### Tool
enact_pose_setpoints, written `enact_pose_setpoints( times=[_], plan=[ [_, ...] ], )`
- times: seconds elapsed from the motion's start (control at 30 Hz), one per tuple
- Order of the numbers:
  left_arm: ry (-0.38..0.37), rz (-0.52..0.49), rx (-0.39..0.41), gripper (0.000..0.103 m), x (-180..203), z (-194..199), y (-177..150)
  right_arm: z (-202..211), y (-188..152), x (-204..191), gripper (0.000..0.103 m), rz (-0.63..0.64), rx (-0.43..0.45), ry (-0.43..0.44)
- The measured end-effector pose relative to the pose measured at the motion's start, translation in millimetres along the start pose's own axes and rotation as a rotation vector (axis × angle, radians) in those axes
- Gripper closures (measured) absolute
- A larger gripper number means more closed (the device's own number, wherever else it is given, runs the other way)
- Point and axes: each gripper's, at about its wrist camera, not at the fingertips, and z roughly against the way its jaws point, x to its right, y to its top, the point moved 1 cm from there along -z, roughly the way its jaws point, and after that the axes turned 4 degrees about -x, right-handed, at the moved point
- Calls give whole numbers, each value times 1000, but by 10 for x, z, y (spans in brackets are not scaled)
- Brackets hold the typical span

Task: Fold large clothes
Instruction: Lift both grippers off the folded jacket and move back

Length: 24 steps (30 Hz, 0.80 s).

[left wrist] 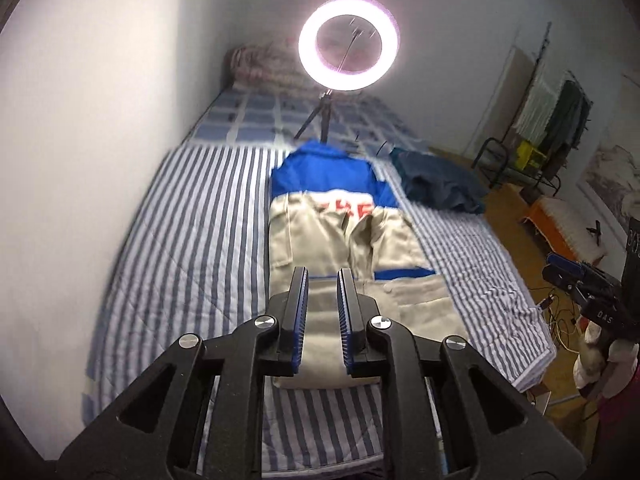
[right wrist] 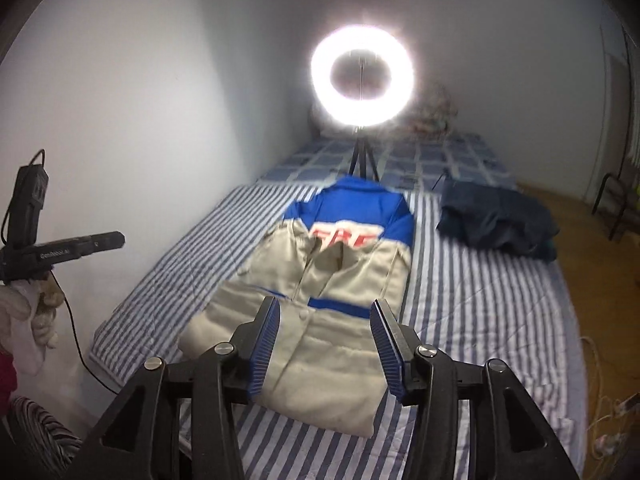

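Both wrist cameras hover above the bed's [left wrist: 192, 208] near end, facing lengthwise toward the ring light [left wrist: 349, 43]; both share the jacket [right wrist: 320, 304]; the left sits nearer the wall-side edge.

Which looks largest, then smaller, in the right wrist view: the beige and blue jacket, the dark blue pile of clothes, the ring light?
1. beige and blue jacket, clearly largest.
2. dark blue pile of clothes and ring light look nearly alike; the light stands farther back, so I do not rank them.
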Motion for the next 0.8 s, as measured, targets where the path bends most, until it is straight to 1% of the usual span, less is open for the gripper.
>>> enact_pose_setpoints(
  times=[0.1, 0.13, 0.2, 0.3, 0.43, 0.47, 0.5, 0.53, 0.57, 0.67, 0.7, 0.77, 0.8],
  plan=[
    [1, -34, 41, 90, -19, 200, 157, 141, 100, -112, 54, 18, 13, -44],
    [-8, -36, 45, 90, -36, 245, 222, 207, 146, -153, 54, 24, 19, -73],
    [-35, -39, 60, 90, -54, 347, 350, 334, 208, -196, 54, 17, 34, -101],
    [-53, -66, 99, 90, -41, 519, 540, 522, 298, -195, 53, -20, 47, -126],
    [-75, -76, 156, 89, -34, 780, 804, 801, 469, -167, 50, -37, 66, -192],
    [-80, -83, 171, 81, -28, 851, 894, 857, 516, -156, 50, -41, 70, -204],
    [-80, -90, 184, 69, -19, 891, 953, 914, 577, -139, 49, -45, 76, -213],
    [-78, -100, 199, 64, -5, 924, 1012, 962, 639, -118, 48, -49, 82, -218],
    [-76, -116, 212, 62, 11, 938, 1094, 998, 691, -104, 48, -50, 87, -221],
    [-76, -123, 207, 62, 4, 843, 1260, 1029, 830, -23, 47, -54, 97, -237],
    [-81, -119, 203, 62, 14, 875, 1236, 995, 870, 35, 47, -62, 96, -233],
    [-96, -95, 178, 62, -36, 717, 1317, 887, 917, 150, 47, -84, 86, -205],
    [-100, -85, 166, 62, -68, 597, 1340, 791, 943, 227, 43, -95, 77, -175]
  ],
)
